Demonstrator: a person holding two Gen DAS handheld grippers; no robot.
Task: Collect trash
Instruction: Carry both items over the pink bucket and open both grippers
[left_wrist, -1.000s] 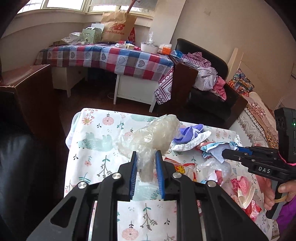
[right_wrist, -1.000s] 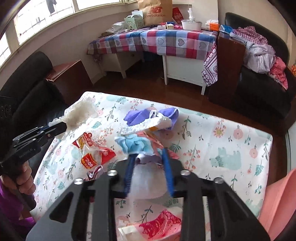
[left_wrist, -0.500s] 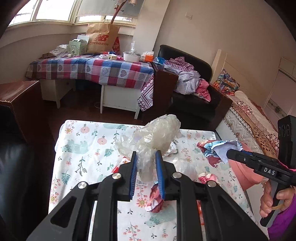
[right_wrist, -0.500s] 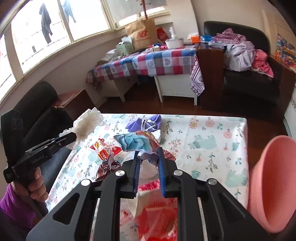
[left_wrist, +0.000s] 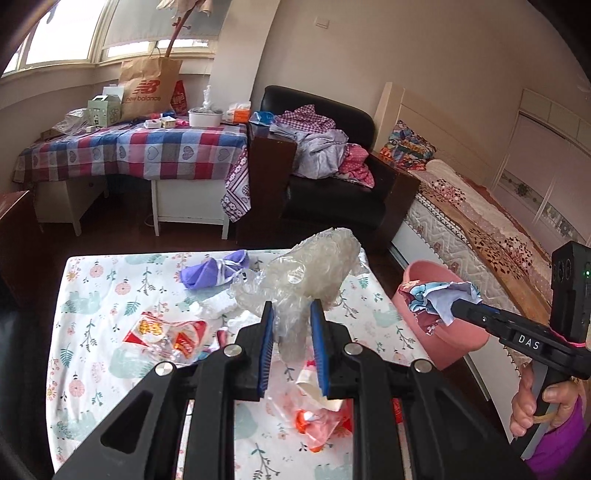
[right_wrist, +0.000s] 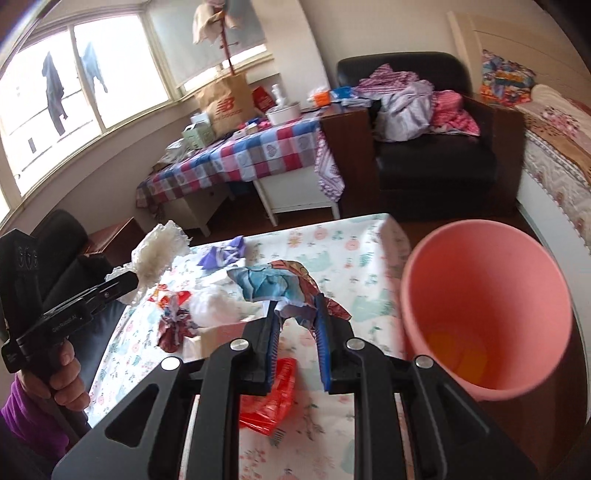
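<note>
My left gripper (left_wrist: 291, 314) is shut on a crumpled clear plastic bag (left_wrist: 310, 273), held up above the floral-cloth table (left_wrist: 92, 332). In the right wrist view that bag (right_wrist: 159, 254) shows white at the left. My right gripper (right_wrist: 297, 306) is shut on a blue and maroon printed wrapper (right_wrist: 273, 284), which hangs just left of the pink bin (right_wrist: 487, 295). The left wrist view shows the same wrapper (left_wrist: 439, 299) right in front of the bin (left_wrist: 436, 321). Inside the bin lies something yellow.
Loose trash lies on the table: a purple wrapper (left_wrist: 214, 273), red and white snack packets (left_wrist: 166, 332), an orange packet (left_wrist: 314, 424), a red packet (right_wrist: 273, 398). Beyond stand a checked-cloth table (left_wrist: 147, 151), a black armchair with clothes (left_wrist: 325, 162) and a bed (left_wrist: 480, 221).
Both grippers have swung right and risen a little with their loads. The pink bin has come into view, and the printed wrapper now hangs beside it.
</note>
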